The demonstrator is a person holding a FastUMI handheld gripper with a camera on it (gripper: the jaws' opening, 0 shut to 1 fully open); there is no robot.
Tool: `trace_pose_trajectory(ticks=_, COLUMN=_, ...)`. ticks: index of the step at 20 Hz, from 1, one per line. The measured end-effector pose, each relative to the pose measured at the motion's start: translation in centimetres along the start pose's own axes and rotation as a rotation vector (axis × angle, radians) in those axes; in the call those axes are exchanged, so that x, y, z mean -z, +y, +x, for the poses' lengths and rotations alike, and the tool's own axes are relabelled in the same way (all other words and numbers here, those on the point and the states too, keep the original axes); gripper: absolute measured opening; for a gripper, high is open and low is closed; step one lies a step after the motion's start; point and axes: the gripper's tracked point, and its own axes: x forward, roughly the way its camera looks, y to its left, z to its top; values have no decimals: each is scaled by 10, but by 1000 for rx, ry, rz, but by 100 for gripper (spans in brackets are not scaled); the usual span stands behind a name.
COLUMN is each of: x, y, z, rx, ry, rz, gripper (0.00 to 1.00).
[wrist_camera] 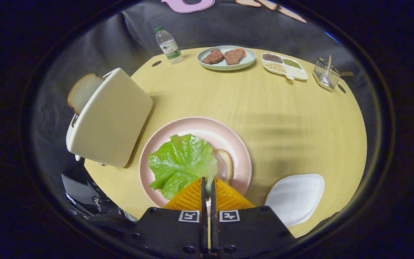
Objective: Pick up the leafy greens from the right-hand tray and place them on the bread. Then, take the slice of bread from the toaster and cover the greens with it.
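From the claw's own camera, the claw (pixel 208 183) has its two fingers drawn almost together, pinching the pale stem end of the leafy greens (pixel 181 163) between them. The leaf spreads just ahead and to the left of the fingers, lying over a slice of bread (pixel 225 164) on the pink plate (pixel 241 147). Left of the claw stands the cream toaster (pixel 110 118), a second bread slice (pixel 82 91) poking from its slot. Right of the fingers lies a white tray (pixel 295 198). Far beyond, across the round bench (pixel 300 118), sit a water bottle (pixel 168 45), a plate of meat (pixel 226 57), a divided dish (pixel 284 66) and a wire basket (pixel 326 73).
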Motion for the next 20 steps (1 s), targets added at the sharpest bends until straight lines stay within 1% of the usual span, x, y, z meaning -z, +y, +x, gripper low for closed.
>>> trace_pose_trajectory(ticks=4, x=3, y=-10, z=0, rx=47, ry=9, rz=-52, gripper=15)
trace_pose_trajectory(ticks=6, x=2, y=-15, z=1, rx=66, ry=5, rz=-56, gripper=19)
trace_pose_trajectory(ticks=8, x=0, y=-23, z=-4, rx=86, ry=-3, rz=-48, gripper=39)
trace_pose_trajectory(ticks=9, x=0, y=-23, z=-5, rx=91, ry=-7, rz=-42, gripper=42)
trace_pose_trajectory(ticks=14, x=5, y=-29, z=-24, rx=86, ry=24, rz=-14, gripper=75)
trace_pose_trajectory(ticks=17, x=10, y=-26, z=-41, rx=75, ry=32, rz=-22, gripper=95)
trace_pose_trajectory(ticks=18, x=11, y=-23, z=-47, rx=67, ry=36, rz=-24, gripper=100)
trace_pose_trajectory(ticks=20, x=15, y=-13, z=-59, rx=38, ry=62, rz=-10, gripper=100)
